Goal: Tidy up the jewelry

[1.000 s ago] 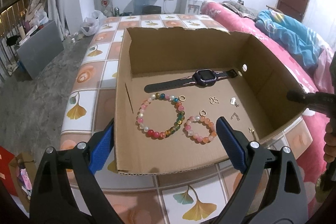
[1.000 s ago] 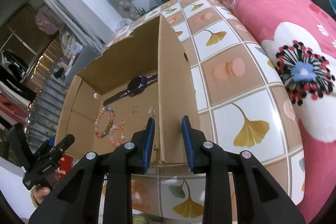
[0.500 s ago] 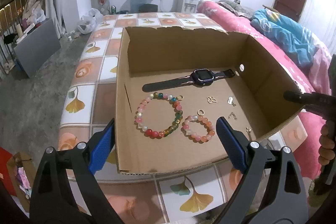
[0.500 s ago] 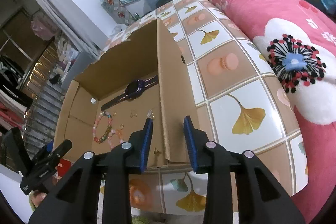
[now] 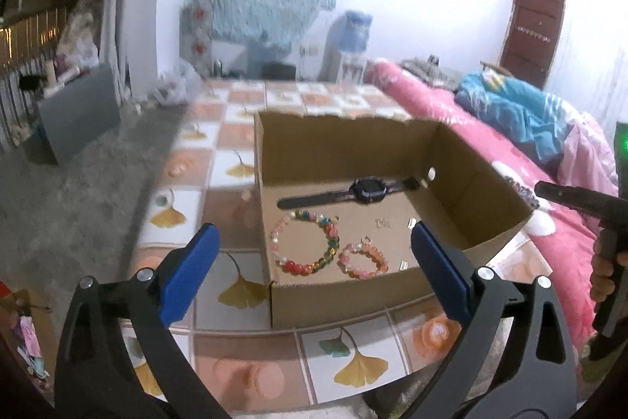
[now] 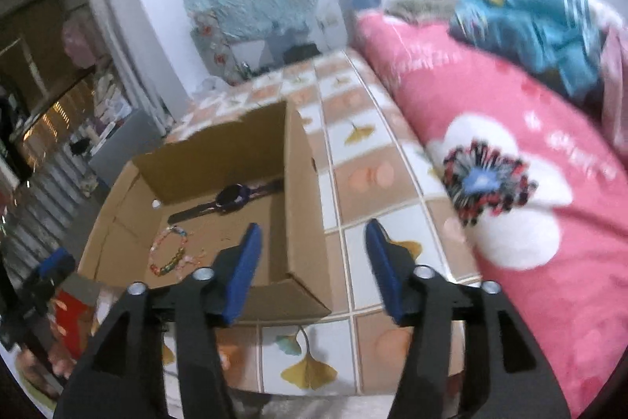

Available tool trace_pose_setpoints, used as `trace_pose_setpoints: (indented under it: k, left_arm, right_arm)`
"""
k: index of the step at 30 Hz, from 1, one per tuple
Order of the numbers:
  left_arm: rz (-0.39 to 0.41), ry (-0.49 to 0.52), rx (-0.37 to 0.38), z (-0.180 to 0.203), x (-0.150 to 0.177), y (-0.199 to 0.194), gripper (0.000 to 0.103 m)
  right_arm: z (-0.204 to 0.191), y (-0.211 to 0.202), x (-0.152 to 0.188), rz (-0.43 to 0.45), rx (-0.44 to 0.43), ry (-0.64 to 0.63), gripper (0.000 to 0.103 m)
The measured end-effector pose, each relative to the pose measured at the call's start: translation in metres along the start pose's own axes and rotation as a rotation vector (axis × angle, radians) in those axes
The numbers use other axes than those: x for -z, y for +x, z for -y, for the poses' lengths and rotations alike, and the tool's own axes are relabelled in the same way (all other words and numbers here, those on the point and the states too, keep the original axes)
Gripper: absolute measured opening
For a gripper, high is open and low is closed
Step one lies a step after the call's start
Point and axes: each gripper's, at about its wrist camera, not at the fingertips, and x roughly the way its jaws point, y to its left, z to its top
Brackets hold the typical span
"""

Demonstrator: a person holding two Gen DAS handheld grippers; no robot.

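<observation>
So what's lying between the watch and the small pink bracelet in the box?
The big multicolored bead bracelet sits between the watch and small pink bracelet, toward the left, shown in the left wrist view.

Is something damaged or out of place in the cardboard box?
Only the cardboard box itself: its far rim is ragged, as if torn. The watch and both bead bracelets lie flat and separate inside.

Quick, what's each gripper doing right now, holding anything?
Left gripper: jaws opening wide, holding nothing.
Right gripper: jaws opening, straddling the box wall without gripping it.
</observation>
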Motion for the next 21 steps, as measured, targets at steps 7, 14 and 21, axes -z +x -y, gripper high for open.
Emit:
trace_pose_setpoints:
  k: [7,14,21]
  left_arm:
    - [-0.021,0.02,-0.068,0.01,0.005,-0.016,0.095]
    - [-0.146,0.008,-0.15,0.017,0.021,0.003,0.095]
    - [-0.279,0.056,-0.15,0.031,0.029,0.026,0.095]
  right_arm:
    - [-0.042,-0.009,0.025,-0.075,-0.073,-0.154,0.08]
    - [-0.069,0.021,0.049,-0.179,-0.084,-0.155,0.084]
    - [-0.08,0.035,0.052,-0.221,-0.056,-0.136,0.087]
